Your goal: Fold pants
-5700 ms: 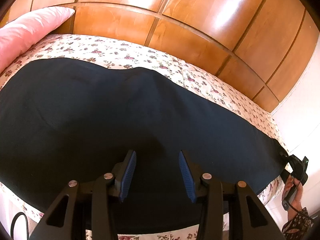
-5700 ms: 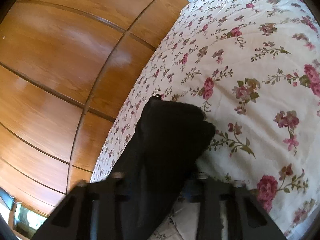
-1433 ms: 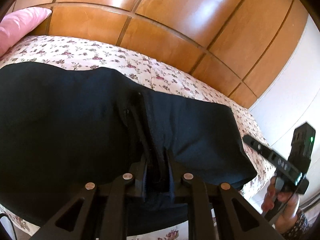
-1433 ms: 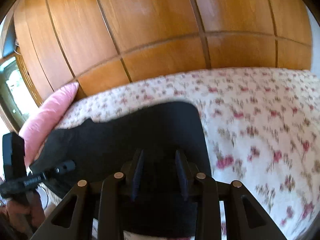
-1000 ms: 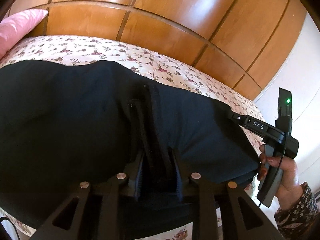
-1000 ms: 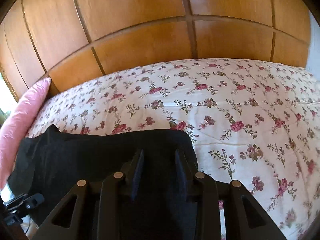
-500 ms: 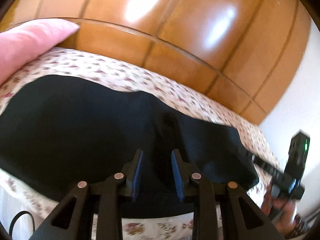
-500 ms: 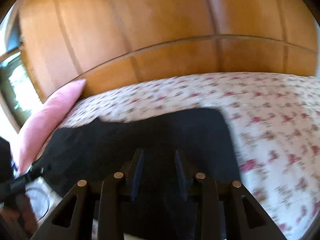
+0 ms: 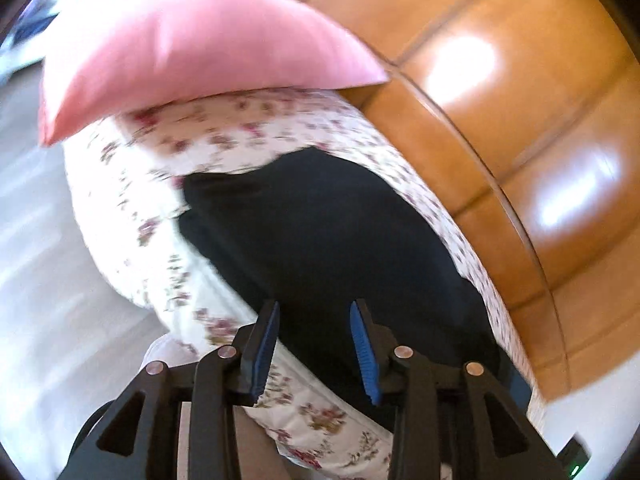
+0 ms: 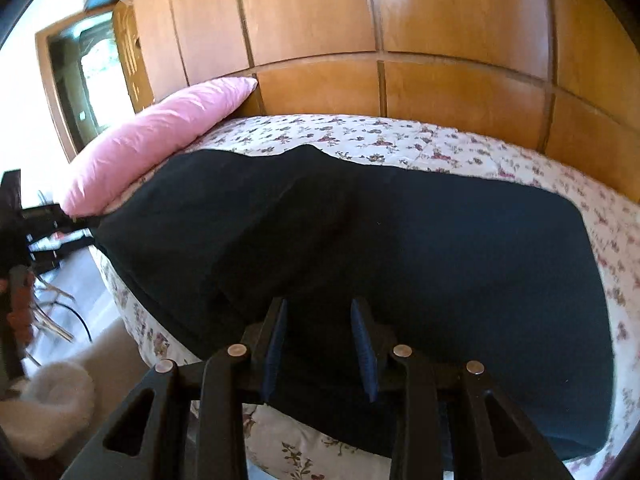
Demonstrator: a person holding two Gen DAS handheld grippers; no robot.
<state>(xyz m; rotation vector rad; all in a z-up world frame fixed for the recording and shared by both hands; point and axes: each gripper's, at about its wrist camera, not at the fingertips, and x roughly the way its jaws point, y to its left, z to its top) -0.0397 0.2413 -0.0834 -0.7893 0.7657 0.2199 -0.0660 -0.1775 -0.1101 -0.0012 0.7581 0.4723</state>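
The black pants (image 10: 400, 248) lie spread flat on the bed (image 10: 400, 140), filling the middle of the right wrist view from the left edge of the mattress to the right, with a soft raised crease running up near the centre. The right gripper (image 10: 318, 344) sits at the lower centre of that frame, its blue-padded jaws parted with nothing between them, hovering over the near edge of the pants. In the left wrist view the left gripper (image 9: 314, 350) is at the bottom centre, jaws also apart and empty, over the edge of the pants (image 9: 332, 240) where the cloth meets the flowered bed cover (image 9: 132, 216). A pink pillow (image 9: 192, 44) fills the upper left of that frame, resting at the head of the bed, just beyond the end of the pants. Glossy wooden panels (image 10: 400, 20) stand behind the bed across the top of the right wrist view. The left wrist view is blurred.
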